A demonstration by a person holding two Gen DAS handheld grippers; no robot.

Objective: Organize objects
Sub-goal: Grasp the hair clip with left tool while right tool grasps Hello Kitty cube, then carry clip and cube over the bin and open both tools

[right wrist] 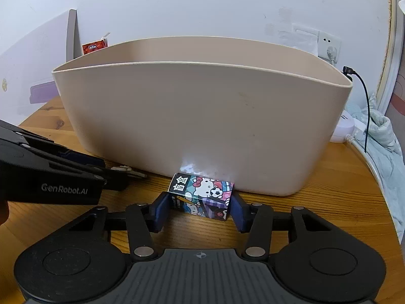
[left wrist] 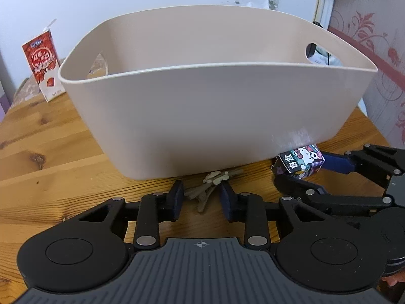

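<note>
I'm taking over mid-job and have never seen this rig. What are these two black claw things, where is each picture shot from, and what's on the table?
These are two handheld two-finger grippers, each with a fisheye camera looking along its fingers. One picture is the left wrist view, the other the right.

A large beige bin stands on the wooden table, with a red milk carton beside it.

The left gripper is open, its fingers either side of a small pale hair clip lying in front of the bin.

The right gripper has its pads at both sides of a little Hello Kitty box by the bin's wall. The box seems to rest on the table, apparently gripped.
</note>
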